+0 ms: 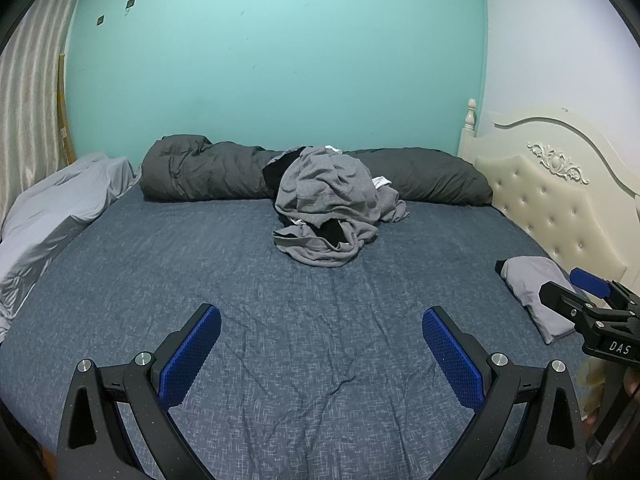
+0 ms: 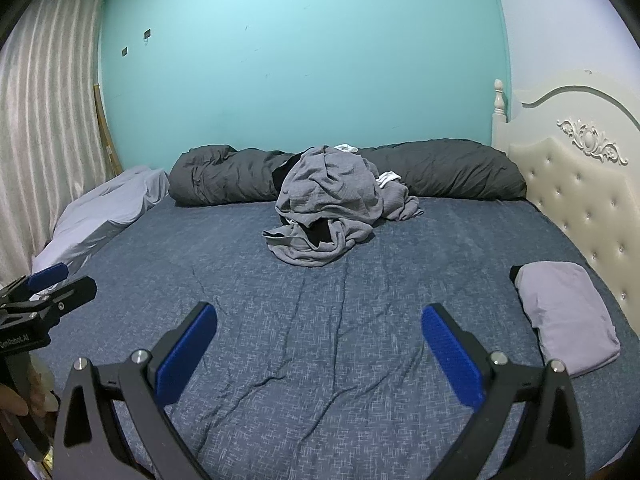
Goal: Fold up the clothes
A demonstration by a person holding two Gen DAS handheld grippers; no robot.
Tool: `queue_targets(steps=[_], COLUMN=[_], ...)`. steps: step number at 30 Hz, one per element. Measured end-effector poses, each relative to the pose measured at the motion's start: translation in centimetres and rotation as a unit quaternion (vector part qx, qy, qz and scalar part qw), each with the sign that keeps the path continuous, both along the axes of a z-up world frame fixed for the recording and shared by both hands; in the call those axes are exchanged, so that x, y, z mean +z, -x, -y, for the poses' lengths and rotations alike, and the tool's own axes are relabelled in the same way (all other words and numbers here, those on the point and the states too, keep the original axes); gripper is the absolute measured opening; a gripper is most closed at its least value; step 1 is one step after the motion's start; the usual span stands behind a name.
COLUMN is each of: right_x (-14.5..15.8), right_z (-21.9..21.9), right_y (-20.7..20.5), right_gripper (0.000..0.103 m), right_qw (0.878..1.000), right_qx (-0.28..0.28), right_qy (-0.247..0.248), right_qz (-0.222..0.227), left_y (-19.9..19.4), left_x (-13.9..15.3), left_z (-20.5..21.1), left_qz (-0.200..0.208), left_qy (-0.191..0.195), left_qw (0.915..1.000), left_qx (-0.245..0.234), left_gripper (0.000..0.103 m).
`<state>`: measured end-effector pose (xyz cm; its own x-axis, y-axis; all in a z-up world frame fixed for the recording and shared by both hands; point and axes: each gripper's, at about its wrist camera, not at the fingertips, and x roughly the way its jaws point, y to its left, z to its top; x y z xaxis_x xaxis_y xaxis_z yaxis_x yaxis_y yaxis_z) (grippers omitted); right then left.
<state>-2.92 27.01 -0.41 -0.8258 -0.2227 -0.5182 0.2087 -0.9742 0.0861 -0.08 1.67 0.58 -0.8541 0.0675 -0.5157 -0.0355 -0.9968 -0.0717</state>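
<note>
A heap of crumpled grey, black and white clothes (image 1: 326,204) (image 2: 332,208) lies at the far middle of the bed, leaning on a rolled dark duvet. One folded grey garment (image 1: 536,296) (image 2: 566,314) rests at the right, near the headboard. My left gripper (image 1: 322,344) hovers open over the bare blue sheet, well short of the heap, nothing between its blue pads. My right gripper (image 2: 320,344) is open too, over the sheet. Each gripper shows at the edge of the other's view: the right gripper (image 1: 576,286), the left gripper (image 2: 64,278).
The blue patterned sheet (image 1: 280,300) (image 2: 280,300) covers the bed. A rolled dark grey duvet (image 1: 200,172) (image 2: 460,172) lies along the teal wall. A pale grey cover (image 1: 60,208) is bunched at the left by the curtain. The cream tufted headboard (image 2: 580,200) bounds the right side.
</note>
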Motion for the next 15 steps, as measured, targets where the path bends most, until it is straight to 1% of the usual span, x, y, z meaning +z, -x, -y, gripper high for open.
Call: queue_targets(steps=[15], right_x=[-0.14], right_z=[0.14], right_y=[0.11], right_gripper=[0.103], right_qw=[1.000], right_qx=[-0.001], right_qy=[0.000], right_qz=[0.000], left_y=[-0.07], left_x=[-0.07], left_z=[-0.06], left_qz=[-0.003], left_qy=[0.003], left_qw=[1.0000], left_qx=[0.000], left_gripper=[0.103])
